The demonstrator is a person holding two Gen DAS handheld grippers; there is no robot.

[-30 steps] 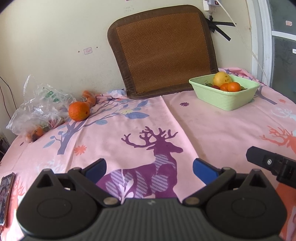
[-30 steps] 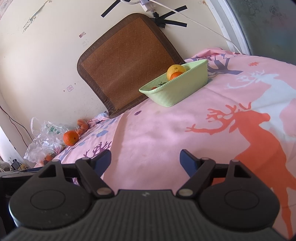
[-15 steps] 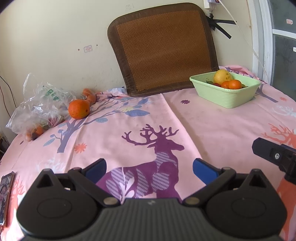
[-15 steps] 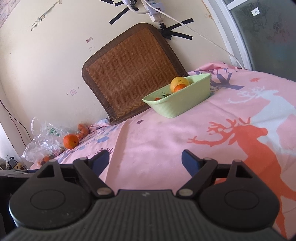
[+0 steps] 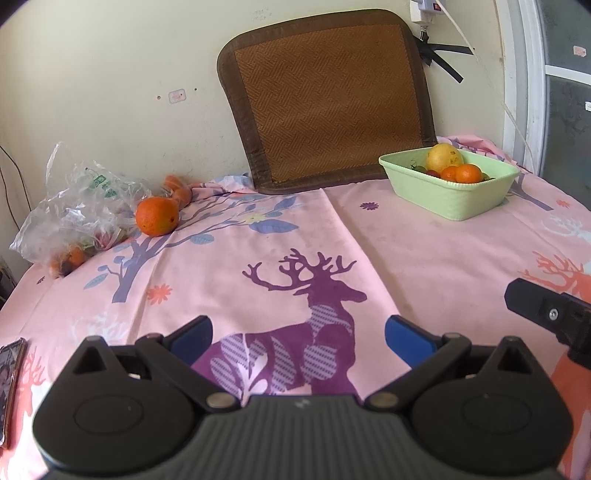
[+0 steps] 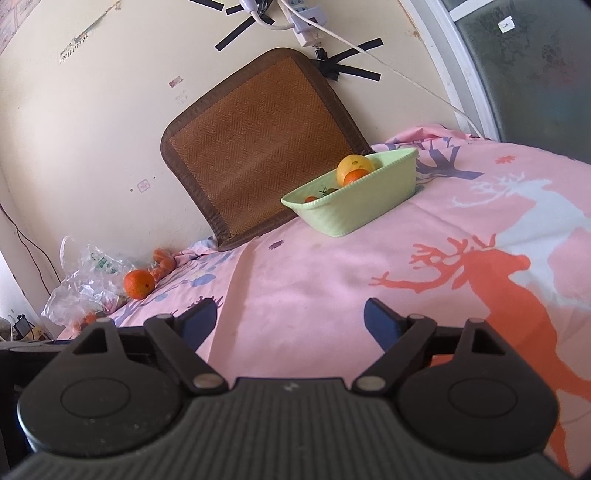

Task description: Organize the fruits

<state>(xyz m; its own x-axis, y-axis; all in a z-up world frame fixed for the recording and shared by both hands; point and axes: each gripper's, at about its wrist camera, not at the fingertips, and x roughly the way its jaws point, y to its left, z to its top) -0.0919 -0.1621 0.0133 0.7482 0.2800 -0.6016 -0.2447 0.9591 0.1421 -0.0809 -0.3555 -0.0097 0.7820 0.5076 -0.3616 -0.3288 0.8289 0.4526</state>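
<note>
A light green basket [image 5: 452, 194] at the far right holds a yellow fruit [image 5: 444, 157], small oranges [image 5: 461, 172] and dark small fruit. It also shows in the right wrist view [image 6: 351, 210]. A loose orange [image 5: 156, 216] lies at the far left beside a carrot [image 5: 179, 188] and a clear plastic bag [image 5: 74, 218] with more fruit inside. The orange shows in the right wrist view too [image 6: 139, 283]. My left gripper [image 5: 298, 338] is open and empty over the purple deer print. My right gripper [image 6: 290, 319] is open and empty over the pink cloth.
A brown woven mat [image 5: 328, 99] leans on the wall behind the table. A phone [image 5: 9, 384] lies at the near left edge. Part of the right gripper's body [image 5: 550, 314] shows at the left view's right side. Cables and a power strip [image 6: 303, 22] hang on the wall.
Both grippers have tilted up and pulled back slightly, so the table and basket sit lower in both views. Both jaws stay open. No fruit has moved.
</note>
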